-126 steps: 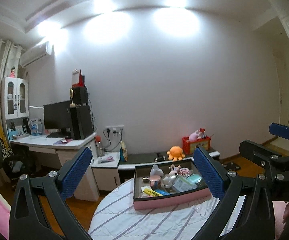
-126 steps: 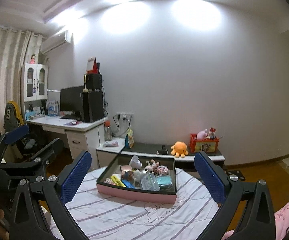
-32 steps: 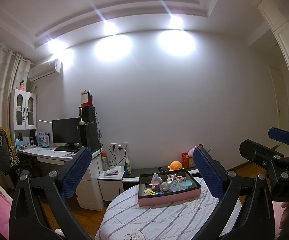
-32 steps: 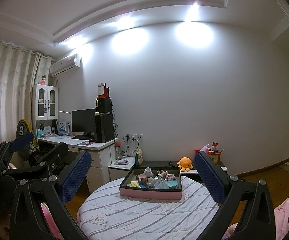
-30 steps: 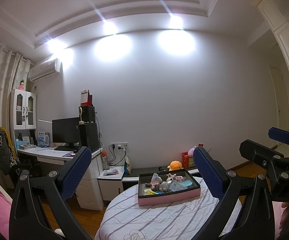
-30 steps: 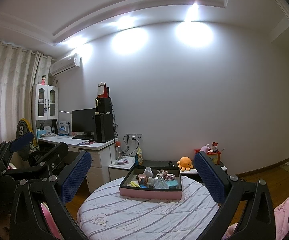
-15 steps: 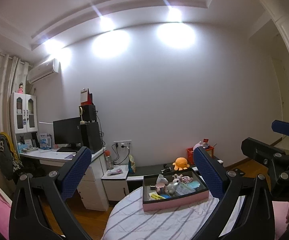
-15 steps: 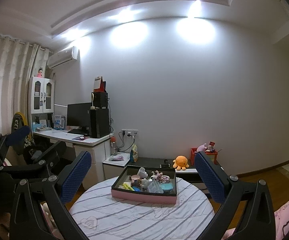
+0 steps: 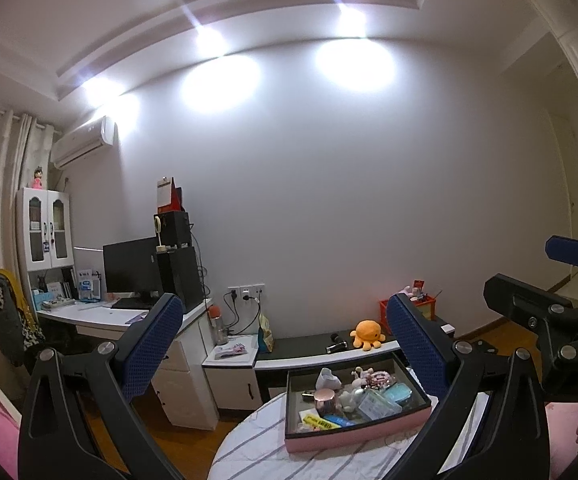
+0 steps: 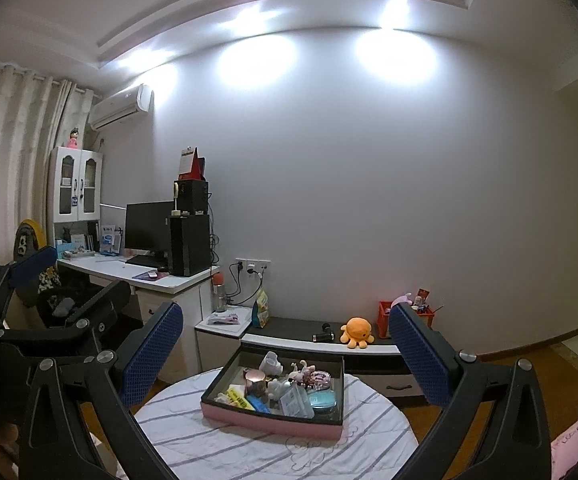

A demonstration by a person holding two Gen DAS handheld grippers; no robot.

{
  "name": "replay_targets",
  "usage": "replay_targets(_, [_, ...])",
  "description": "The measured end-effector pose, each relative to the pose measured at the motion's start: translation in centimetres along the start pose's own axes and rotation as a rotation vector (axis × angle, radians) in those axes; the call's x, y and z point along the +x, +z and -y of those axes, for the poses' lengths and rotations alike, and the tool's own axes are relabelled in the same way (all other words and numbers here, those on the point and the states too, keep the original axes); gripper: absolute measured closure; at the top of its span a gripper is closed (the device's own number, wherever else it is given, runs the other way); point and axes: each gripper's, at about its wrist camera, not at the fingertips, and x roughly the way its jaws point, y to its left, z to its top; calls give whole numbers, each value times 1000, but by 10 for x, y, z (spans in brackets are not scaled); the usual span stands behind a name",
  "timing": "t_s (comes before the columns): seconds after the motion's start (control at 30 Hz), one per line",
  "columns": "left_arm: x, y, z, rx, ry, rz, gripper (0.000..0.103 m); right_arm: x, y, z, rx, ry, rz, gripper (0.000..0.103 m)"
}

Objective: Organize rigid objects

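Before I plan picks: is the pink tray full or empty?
Full. The pink tray holds a heap: a copper cup, a teal case, a yellow packet.

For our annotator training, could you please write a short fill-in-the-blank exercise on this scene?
1. The tray of small items sits on a round table covered by a ____ cloth.
2. Both the left gripper and the right gripper are ____ and hold nothing.
3. The plush octopus on the low cabinet is ____ in colour.
4. The tray's outer wall is ____.

Missing words: striped; open; orange; pink
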Motion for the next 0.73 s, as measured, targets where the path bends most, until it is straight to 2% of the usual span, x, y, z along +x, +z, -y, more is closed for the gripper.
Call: replay_targets(0.73, [9, 9, 2, 8, -8, 5, 0, 5, 8, 5, 3, -5, 1, 0])
